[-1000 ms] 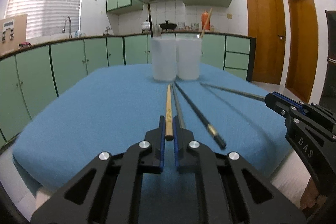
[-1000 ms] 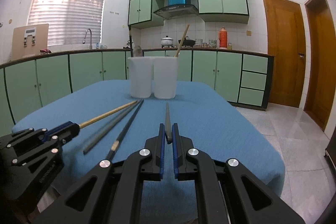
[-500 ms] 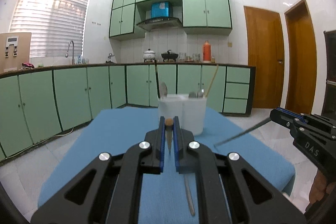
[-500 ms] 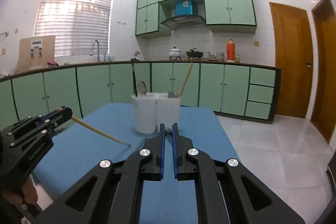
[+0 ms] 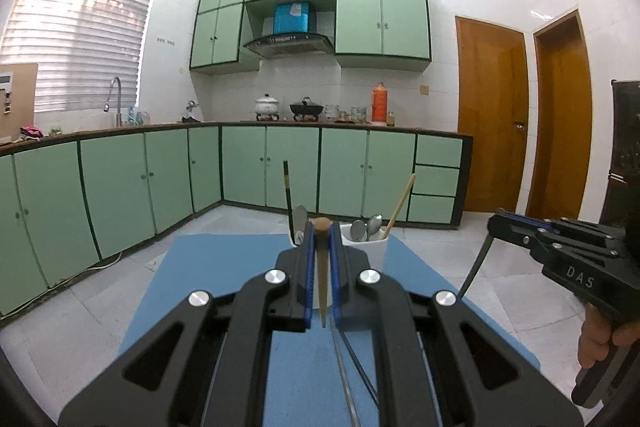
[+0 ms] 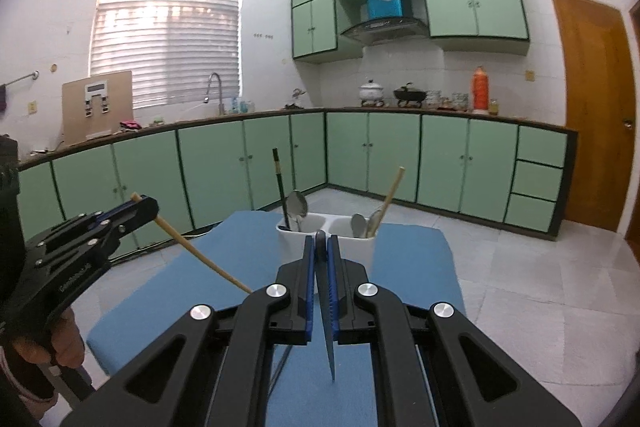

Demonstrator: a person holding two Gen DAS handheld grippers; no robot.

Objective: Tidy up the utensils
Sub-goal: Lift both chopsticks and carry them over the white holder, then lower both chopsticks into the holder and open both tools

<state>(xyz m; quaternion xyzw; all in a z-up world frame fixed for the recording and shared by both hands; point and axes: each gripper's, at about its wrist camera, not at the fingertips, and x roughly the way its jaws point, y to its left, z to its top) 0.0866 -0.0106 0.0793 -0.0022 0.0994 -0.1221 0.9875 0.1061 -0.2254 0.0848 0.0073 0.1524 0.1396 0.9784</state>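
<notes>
Left tongs [image 5: 322,227] clamped on wooden chopstick [image 5: 321,267], frame centre, tip down. Right tongs [image 6: 320,239] clamped on dark chopstick [image 6: 326,315], centre. White holder [image 6: 360,243] behind on blue table [image 6: 416,259].

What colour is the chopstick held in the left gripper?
Light tan wood; the chopstick shows best in the right wrist view, clamped by the left gripper.

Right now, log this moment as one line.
left gripper: shut on wooden chopstick | right gripper: shut on dark chopstick | both lifted | white holders: ahead
</notes>
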